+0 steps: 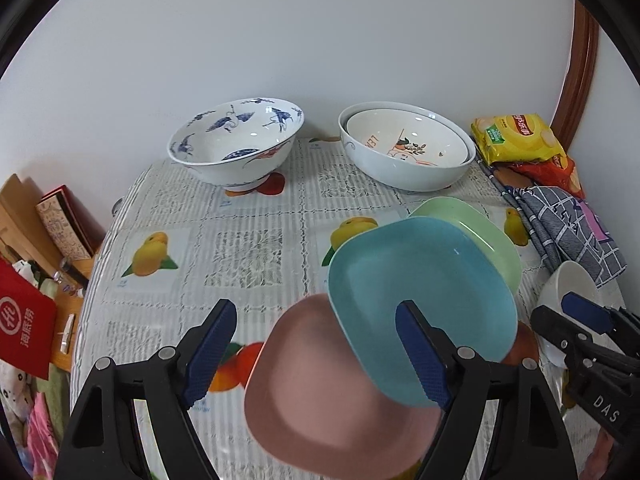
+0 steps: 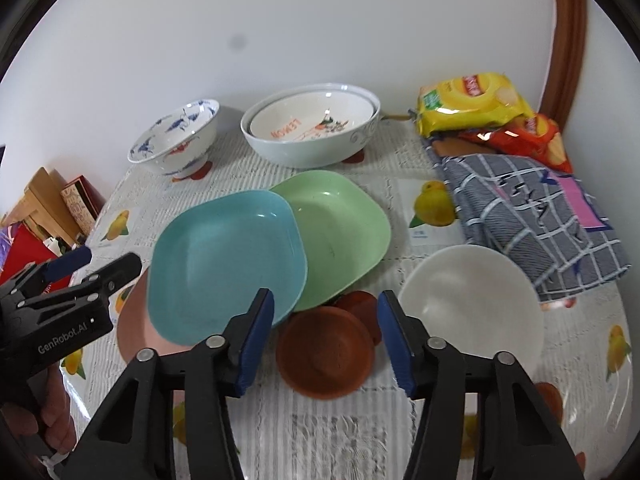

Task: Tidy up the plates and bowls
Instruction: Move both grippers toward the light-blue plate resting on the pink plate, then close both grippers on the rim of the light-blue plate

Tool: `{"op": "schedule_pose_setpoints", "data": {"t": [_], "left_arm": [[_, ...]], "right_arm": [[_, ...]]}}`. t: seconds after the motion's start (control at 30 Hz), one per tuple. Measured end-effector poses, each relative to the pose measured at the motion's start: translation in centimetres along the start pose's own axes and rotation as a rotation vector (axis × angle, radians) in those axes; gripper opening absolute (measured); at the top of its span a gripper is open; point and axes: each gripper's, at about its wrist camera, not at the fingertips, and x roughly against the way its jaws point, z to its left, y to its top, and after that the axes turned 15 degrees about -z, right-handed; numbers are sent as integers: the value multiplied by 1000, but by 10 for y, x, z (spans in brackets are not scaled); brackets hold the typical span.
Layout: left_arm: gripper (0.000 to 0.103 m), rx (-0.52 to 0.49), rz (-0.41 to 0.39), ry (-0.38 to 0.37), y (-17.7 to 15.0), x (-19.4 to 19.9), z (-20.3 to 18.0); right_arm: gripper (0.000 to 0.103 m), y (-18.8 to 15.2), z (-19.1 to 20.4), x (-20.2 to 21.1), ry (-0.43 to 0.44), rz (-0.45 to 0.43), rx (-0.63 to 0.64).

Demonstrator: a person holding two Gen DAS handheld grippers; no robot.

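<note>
Three squarish plates overlap in a line running from near-left to far-right – pink plate [image 1: 320,392], blue plate [image 1: 420,300], green plate [image 1: 480,228]. Left gripper [image 1: 320,356] is wide open above the pink plate, holding nothing; right gripper [image 2: 326,336] is half-open, empty, over a brown bowl [image 2: 324,354] – visible only from the right wrist

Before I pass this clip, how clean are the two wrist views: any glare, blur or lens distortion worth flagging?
Left wrist: strong fisheye bending with dark corners; pink plate is soft, close to the lens; small highlights on the blue-and-white bowl. Right wrist: same distortion, a grey smudge on the wall, glare on the yellow snack bag, plates sharp.
</note>
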Motion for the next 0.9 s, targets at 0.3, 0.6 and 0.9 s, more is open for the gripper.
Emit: {"op": "schedule_pose_setpoints", "data": {"t": [0.3,0.6,0.9], "left_arm": [[67,-12,28,-37,3,-34,-6],[50,-24,57,-80,0,-56,-9],[14,-23,80,-114,-1,-66,-10]], "right_arm": [[42,4,7,-35,-2,49,17],[29,-2,16,-57,-13,86,66],[12,-4,15,-65,-2,97,65]]}}
